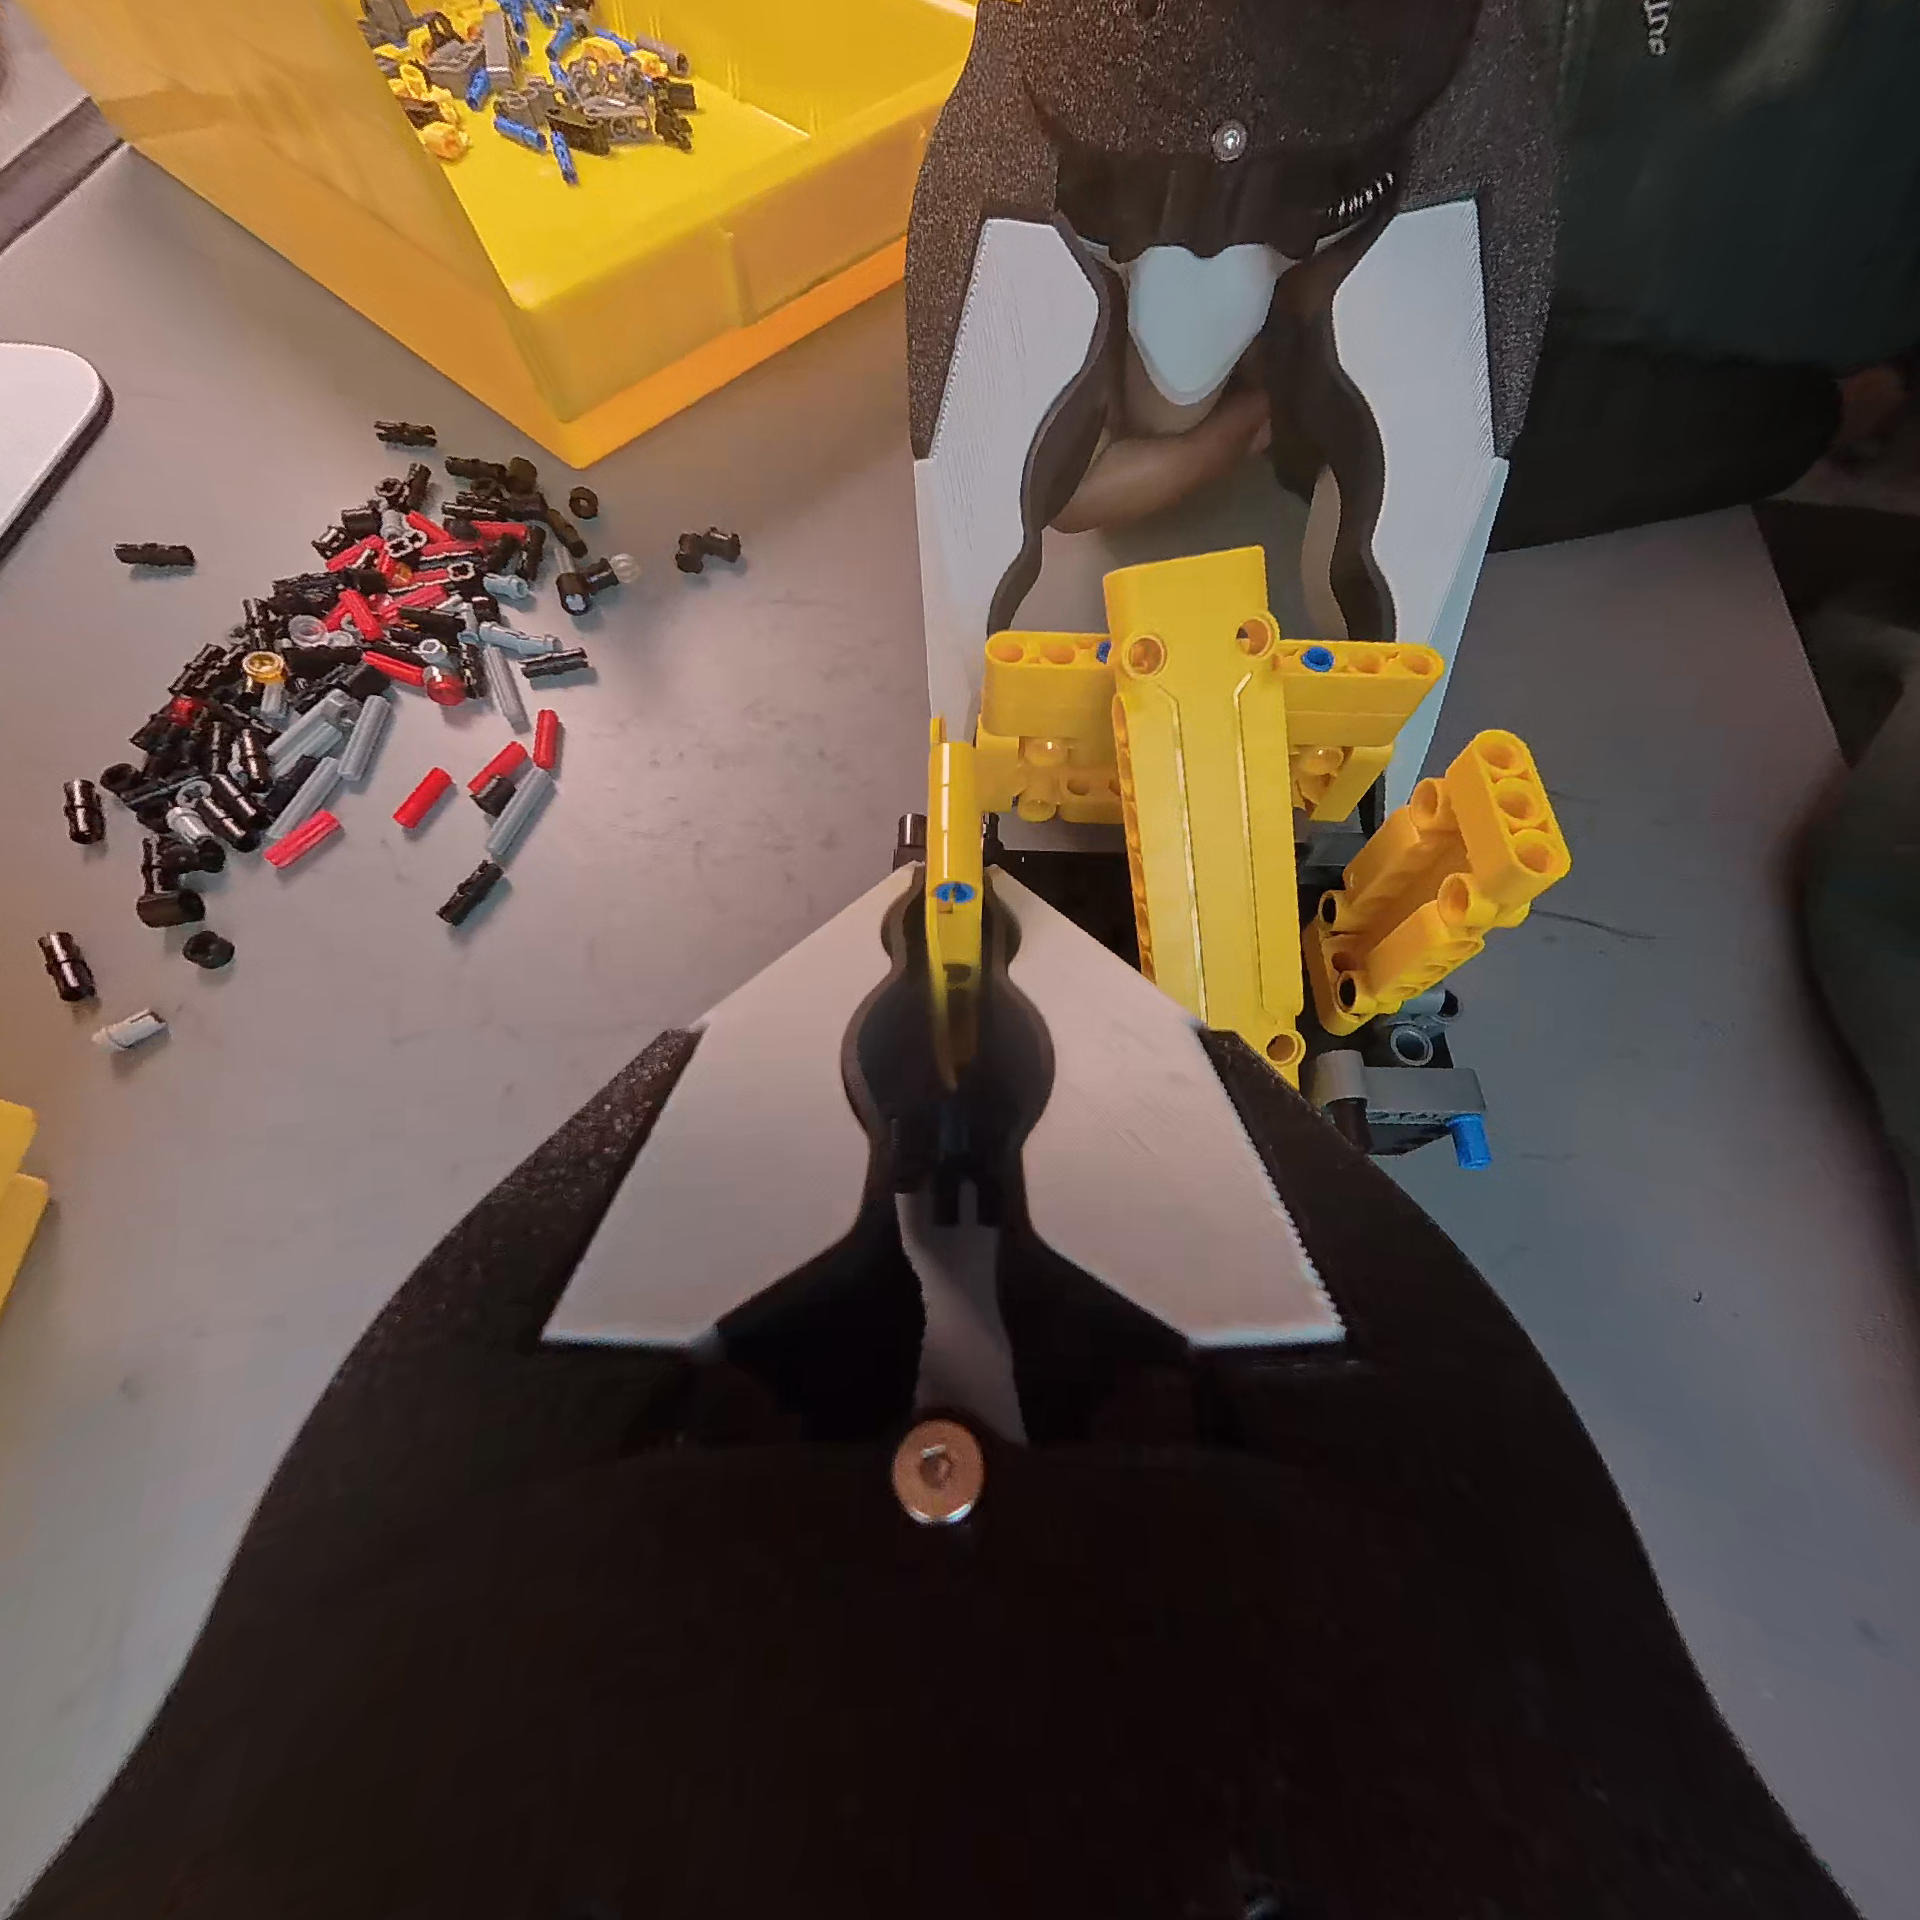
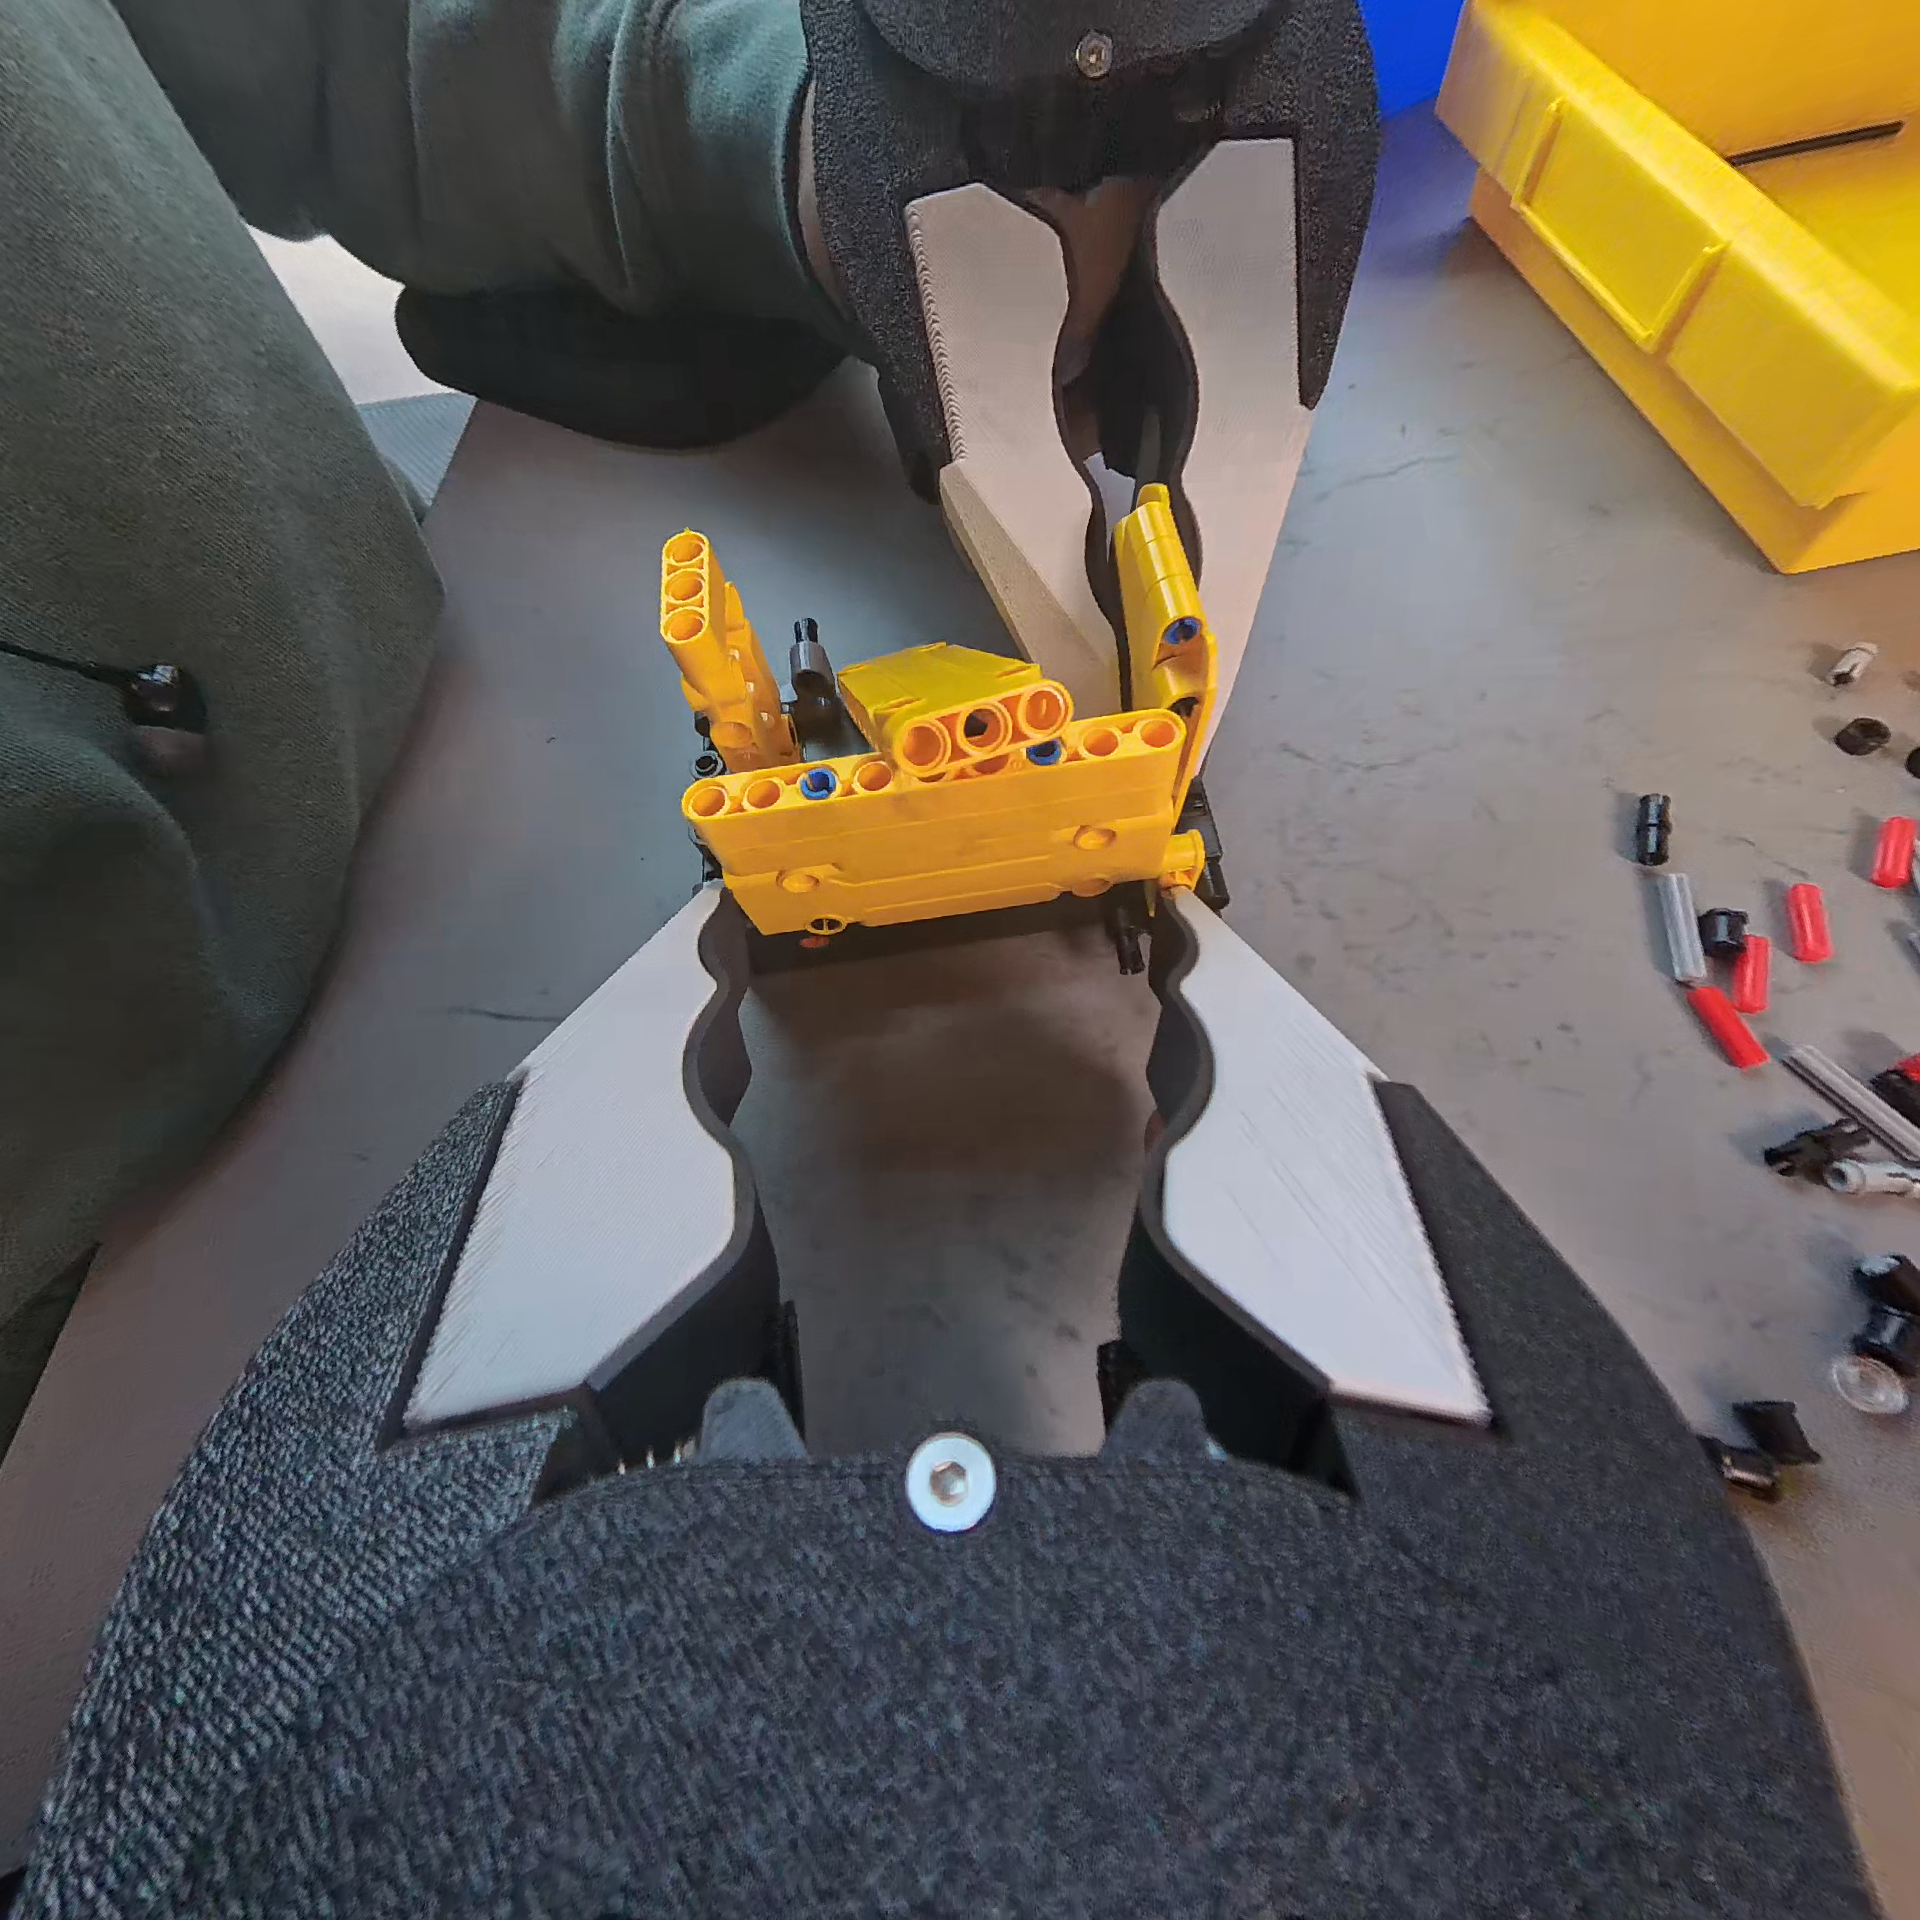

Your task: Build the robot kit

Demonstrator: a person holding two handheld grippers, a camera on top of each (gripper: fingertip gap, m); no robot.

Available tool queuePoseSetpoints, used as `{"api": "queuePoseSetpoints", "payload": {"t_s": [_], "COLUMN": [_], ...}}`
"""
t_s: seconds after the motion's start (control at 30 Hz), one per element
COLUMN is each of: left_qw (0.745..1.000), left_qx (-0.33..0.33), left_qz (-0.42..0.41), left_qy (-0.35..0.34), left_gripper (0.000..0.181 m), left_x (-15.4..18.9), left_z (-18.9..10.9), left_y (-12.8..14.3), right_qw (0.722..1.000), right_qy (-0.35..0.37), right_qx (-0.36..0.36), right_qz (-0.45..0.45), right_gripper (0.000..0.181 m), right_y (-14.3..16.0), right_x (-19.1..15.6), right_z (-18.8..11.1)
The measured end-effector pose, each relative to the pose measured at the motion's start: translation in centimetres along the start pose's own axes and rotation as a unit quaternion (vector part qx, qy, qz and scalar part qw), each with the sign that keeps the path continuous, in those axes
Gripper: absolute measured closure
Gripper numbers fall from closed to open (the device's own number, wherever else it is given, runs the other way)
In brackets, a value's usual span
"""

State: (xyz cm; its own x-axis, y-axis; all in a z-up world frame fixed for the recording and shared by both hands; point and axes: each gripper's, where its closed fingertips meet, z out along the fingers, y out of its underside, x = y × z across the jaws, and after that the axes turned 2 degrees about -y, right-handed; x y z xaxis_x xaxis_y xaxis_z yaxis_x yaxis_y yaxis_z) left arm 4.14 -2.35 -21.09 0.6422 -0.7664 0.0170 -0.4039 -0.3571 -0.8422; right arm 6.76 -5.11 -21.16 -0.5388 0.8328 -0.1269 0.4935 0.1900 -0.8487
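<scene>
Left gripper (image 1: 951,883) reaching forward and low over the grey table (image 1: 623,1091), fingers pinched tight on a thin yellow panel (image 1: 954,831) standing upright at the left edge of the yellow brick assembly (image 1: 1210,790); right gripper (image 2: 945,914) facing it from the opposite side, jaws spread wide, tips touching or just beside the assembly's two near corners. Open tabletop to the left of the left gripper, bounded farther off by a scattered pile of black, red and grey pins (image 1: 343,675) and a yellow bin (image 1: 582,208); dark green sleeve (image 2: 499,156) crowding the other side.
</scene>
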Motion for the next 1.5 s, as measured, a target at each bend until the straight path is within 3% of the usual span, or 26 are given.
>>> {"api": "queuePoseSetpoints", "payload": {"t_s": [0.37, 0.83, 1.07, 1.1, 1.2, 1.33, 1.5], "left_qw": [0.999, 1.000, 0.995, 0.996, 0.994, 0.996, 0.995], "left_qx": [-0.025, -0.019, -0.013, -0.017, -0.040, -0.021, -0.033], "left_qz": [0.026, -0.001, -0.099, -0.081, -0.018, -0.041, 0.002], "left_qy": [-0.002, -0.005, -0.011, -0.027, -0.095, -0.080, -0.093], "left_gripper": [0.169, 0.176, 0.174, 0.173, 0.175, 0.174, 0.172], "left_x": [-0.2, 0.0, -1.0, -1.2, -2.7, -2.8, -2.9], "left_z": [-0.9, 0.1, 0.7, 0.7, 0.1, -0.2, -0.8], "left_y": [1.2, 0.6, 0.2, 0.2, 0.7, 0.8, 1.1], "right_qw": [1.000, 1.000, 1.000, 1.000, 1.000, 1.000, 0.999], "right_qy": [-0.002, -0.028, -0.020, -0.018, 0.002, 0.019, 0.031], "right_qx": [0.002, -0.005, -0.003, -0.003, 0.008, 0.010, 0.008], "right_qz": [0.006, 0.006, 0.020, 0.023, 0.022, 0.013, 0.009], "right_gripper": [0.112, 0.115, 0.115, 0.116, 0.147, 0.146, 0.152], "right_y": [-0.2, -0.2, 0.0, 0.0, -0.2, -0.2, -0.2], "right_x": [0.0, -0.6, 0.4, 0.5, 1.2, 1.5, 1.7], "right_z": [0.2, 0.9, 0.3, 0.3, -0.3, -0.5, -0.6]}}
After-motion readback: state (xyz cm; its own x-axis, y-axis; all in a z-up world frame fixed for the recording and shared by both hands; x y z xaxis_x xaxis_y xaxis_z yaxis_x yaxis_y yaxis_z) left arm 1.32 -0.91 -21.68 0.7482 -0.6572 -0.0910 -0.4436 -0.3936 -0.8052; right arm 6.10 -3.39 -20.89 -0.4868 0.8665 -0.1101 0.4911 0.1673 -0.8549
